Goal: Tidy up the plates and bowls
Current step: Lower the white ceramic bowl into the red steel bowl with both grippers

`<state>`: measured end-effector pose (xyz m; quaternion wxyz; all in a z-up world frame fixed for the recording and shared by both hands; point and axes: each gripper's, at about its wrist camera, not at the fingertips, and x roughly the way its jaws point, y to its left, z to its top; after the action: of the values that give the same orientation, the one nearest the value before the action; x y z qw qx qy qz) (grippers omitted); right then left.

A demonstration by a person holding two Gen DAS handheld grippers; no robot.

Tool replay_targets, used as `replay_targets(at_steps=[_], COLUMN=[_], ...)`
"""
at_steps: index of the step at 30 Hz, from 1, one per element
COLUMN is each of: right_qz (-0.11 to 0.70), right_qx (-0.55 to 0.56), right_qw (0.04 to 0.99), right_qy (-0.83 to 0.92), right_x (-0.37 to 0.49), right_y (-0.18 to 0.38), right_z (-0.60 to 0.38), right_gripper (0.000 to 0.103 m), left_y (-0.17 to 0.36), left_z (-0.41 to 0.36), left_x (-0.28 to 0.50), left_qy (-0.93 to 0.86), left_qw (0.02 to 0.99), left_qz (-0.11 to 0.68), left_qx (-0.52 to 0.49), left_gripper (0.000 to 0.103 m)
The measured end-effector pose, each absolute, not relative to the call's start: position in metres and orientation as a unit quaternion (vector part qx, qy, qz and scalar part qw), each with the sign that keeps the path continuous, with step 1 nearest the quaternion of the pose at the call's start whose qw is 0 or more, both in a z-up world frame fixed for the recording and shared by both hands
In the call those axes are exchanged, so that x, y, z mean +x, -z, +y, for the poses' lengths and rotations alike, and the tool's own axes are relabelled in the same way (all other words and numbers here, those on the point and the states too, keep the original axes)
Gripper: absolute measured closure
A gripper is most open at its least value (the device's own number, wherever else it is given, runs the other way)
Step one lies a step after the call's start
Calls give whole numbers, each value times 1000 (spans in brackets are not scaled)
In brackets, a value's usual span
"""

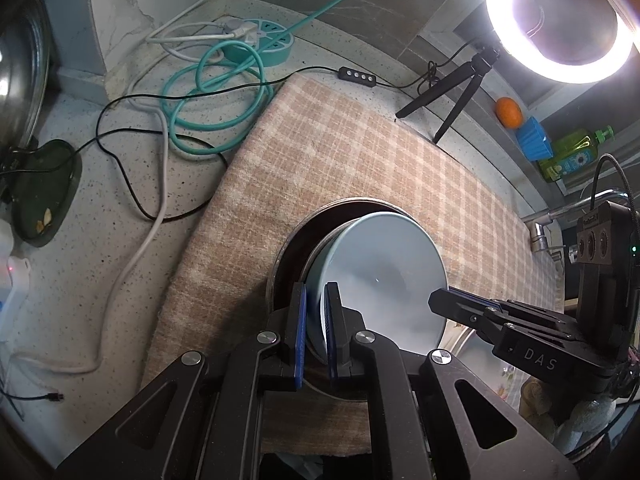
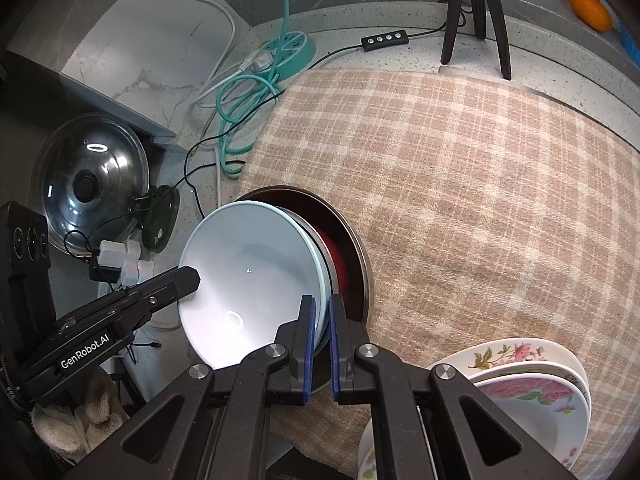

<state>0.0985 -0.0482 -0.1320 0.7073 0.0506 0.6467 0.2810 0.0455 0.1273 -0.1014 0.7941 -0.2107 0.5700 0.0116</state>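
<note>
A pale blue bowl [image 1: 384, 276] [image 2: 248, 272] sits tilted in a steel-rimmed dish with a dark red inside [image 1: 290, 248] [image 2: 348, 256] on the plaid cloth [image 1: 360, 152]. My left gripper [image 1: 316, 312] is shut on the bowl's near-left rim, its blue pads either side of the wall. My right gripper [image 2: 320, 316] is shut on the opposite rim. Each gripper shows in the other's view, the right gripper [image 1: 436, 300] and the left gripper [image 2: 192, 276] reaching over the bowl's edge. A stack of floral plates [image 2: 532, 376] lies at the lower right.
A teal power strip [image 1: 264, 40] with coiled cables [image 1: 208, 92] lies beyond the cloth's left edge. A ring light's tripod [image 2: 476, 12] stands at the back, near an orange [image 2: 590, 8]. A glass pot lid [image 2: 88, 184] leans at the left. A faucet [image 1: 548, 220] is on the right.
</note>
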Motion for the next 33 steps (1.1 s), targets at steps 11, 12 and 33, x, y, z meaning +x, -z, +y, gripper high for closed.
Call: replay_targets(at_steps=[11, 12, 33], right_qz=[645, 644, 582], right_qx=[37, 37, 58], right_qw=[707, 708, 761], right_qy=[-286, -287, -281], right_x=[100, 100, 83], right_y=[131, 131, 98], right_z=[-46, -46, -87], right_gripper=[94, 94, 88], left_y=[102, 102, 79], left_z=[127, 127, 150], left_x=[48, 48, 11], left_qy=[-10, -11, -35], left_qw=[794, 795, 833], left_qz=[572, 571, 508], left_qx=[-205, -205, -218], left_gripper=[96, 96, 93])
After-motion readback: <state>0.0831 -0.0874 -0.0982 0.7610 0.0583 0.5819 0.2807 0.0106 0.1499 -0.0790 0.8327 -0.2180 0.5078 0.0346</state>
